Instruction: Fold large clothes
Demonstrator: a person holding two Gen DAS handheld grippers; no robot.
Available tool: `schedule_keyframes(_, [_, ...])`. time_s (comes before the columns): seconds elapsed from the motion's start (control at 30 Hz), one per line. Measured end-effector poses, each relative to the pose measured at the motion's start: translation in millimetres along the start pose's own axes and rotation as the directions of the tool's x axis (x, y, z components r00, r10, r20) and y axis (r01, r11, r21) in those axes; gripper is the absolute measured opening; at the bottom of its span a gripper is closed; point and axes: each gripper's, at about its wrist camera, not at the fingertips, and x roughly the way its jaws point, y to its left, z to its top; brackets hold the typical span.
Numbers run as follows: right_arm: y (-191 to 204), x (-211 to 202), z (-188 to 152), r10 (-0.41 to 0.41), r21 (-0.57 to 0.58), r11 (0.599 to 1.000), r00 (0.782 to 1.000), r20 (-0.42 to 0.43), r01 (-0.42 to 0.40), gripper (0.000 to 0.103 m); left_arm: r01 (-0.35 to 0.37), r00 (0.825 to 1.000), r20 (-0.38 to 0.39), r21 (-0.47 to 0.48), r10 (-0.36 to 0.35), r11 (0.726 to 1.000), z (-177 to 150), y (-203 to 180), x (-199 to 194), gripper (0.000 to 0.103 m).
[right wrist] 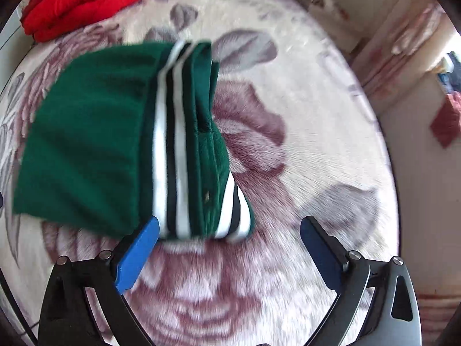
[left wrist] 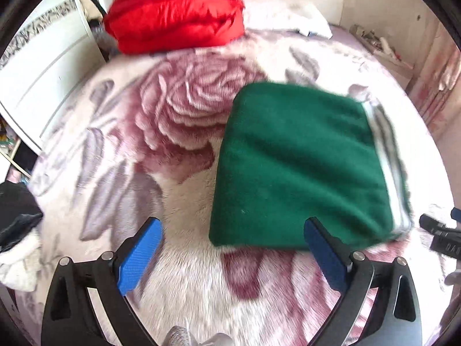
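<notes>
Green fleece folded on the rosy bed

Green and fuzzy, the folded garment (left wrist: 299,167) lies flat on the bed, shaped like a thick square pad. Shiny white and black stripes (right wrist: 173,144) run along one edge, where soft layers stack up.

The left tool (left wrist: 233,239) is spread wide and grips nothing. The garment sits just ahead of it, toward its right finger, which covers the near corner. The right tool (right wrist: 230,235) is also spread wide and grips nothing. The striped edge lies just ahead of it, close to its left finger; I cannot tell if they touch.

The blanket (left wrist: 178,115) on the bed is furry, with big pink roses. A puffy red bundle (left wrist: 175,11) sits far ahead of the left tool.
</notes>
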Motion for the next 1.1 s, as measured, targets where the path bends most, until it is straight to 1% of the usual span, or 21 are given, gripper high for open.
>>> schedule_keyframes(0.03, [-15,-20,4,-0.015,0.006,1.000,1.000,0.015,0.015,0.100,0.010,1.000,0.012,-0.007,-0.010,1.000,-1,-1,-20,0.101])
schedule_keyframes(0.07, [-16,-41,-5,-0.021,0.008,1.000,0.999,0.028,0.021,0.100,0.016,1.000,0.019,-0.010,-0.016,1.000,2,-3,-30,0.101])
schedule_keyframes(0.1, [-18,-48,17,-0.023,0.010,1.000,0.999,0.042,0.023,0.100,0.018,0.999,0.028,-0.010,-0.018,1.000,2,-4,-50,0.101])
schedule_keyframes(0.13, [-10,-78,19,-0.030,0.011,1.000,0.998,0.056,0.029,0.100,0.019,0.999,0.035,-0.009,-0.019,1.000,2,-5,-64,0.101])
schedule_keyframes(0.17, [-13,-104,12,-0.041,0.016,0.999,0.996,0.075,0.040,0.100,0.021,0.999,0.044,-0.007,-0.020,1.000,2,-7,-84,0.101])
schedule_keyframes(0.2, [-16,-110,15,-0.046,0.023,0.999,0.995,0.089,0.044,0.100,0.027,0.998,0.053,-0.003,-0.027,1.000,2,-9,-106,0.101])
schedule_keyframes(0.23, [-21,-139,8,-0.049,0.031,0.998,0.993,0.110,0.046,0.100,0.029,0.998,0.064,-0.002,-0.029,1.000,1,-9,-129,0.101])
schedule_keyframes(0.27, [-24,-157,10,-0.051,0.036,0.998,0.991,0.124,0.047,0.100,0.035,0.997,0.069,-0.002,-0.034,0.999,0,-11,-144,0.101])
schedule_keyframes(0.3, [-27,-175,3,-0.056,0.040,0.998,0.989,0.138,0.051,0.100,0.048,0.996,0.076,-0.002,-0.048,0.999,-1,-12,-163,0.101])
schedule_keyframes(0.33, [-32,-205,-6,-0.060,0.044,0.998,0.987,0.151,0.054,0.100,0.052,0.995,0.087,-0.001,-0.052,0.999,-3,-13,-181,0.101])
schedule_keyframes(0.4, [-44,-237,-12,-0.057,0.051,0.997,0.984,0.170,0.049,0.100,0.057,0.992,0.114,0.007,-0.058,0.998,-7,-14,-223,0.101])
schedule_keyframes(0.43, [-54,-263,-18,-0.053,0.058,0.997,0.982,0.183,0.043,0.100,0.063,0.991,0.121,0.009,-0.064,0.998,-9,-14,-237,0.101])
schedule_keyframes(0.53, [-70,-330,-34,-0.063,0.071,0.996,0.967,0.247,0.047,0.100,0.066,0.986,0.155,0.008,-0.066,0.998,-18,-17,-294,0.101])
schedule_keyframes(0.63, [-83,-387,-53,-0.064,0.083,0.996,0.958,0.279,0.042,0.100,0.061,0.980,0.191,0.007,-0.061,0.998,-27,-17,-343,0.101])
schedule_keyframes(0.67, [-89,-408,-60,-0.062,0.084,0.996,0.955,0.291,0.039,0.100,0.056,0.978,0.201,0.006,-0.056,0.998,-30,-17,-356,0.101])
schedule_keyframes(0.8, [-102,-470,-84,-0.046,0.082,0.996,0.945,0.324,0.021,0.100,0.067,0.972,0.227,-0.003,-0.065,0.998,-42,-12,-409,0.101])
schedule_keyframes(0.9, [-111,-515,-102,-0.034,0.077,0.997,0.933,0.359,0.007,0.100,0.085,0.968,0.239,-0.012,-0.080,0.996,-52,-7,-440,0.101])
schedule_keyframes(0.97, [-114,-543,-113,-0.039,0.070,0.997,0.920,0.391,0.013,0.100,0.086,0.966,0.245,-0.014,-0.080,0.996,-59,-6,-459,0.101])
schedule_keyframes(1.0, [-117,-558,-119,-0.041,0.065,0.998,0.913,0.406,0.016,0.100,0.089,0.966,0.245,-0.015,-0.083,0.996,-62,-5,-467,0.101])
schedule_keyframes(1.1, [-124,-586,-132,-0.037,0.055,0.998,0.906,0.421,0.015,0.100,0.085,0.971,0.228,-0.015,-0.080,0.996,-71,-4,-488,0.101])
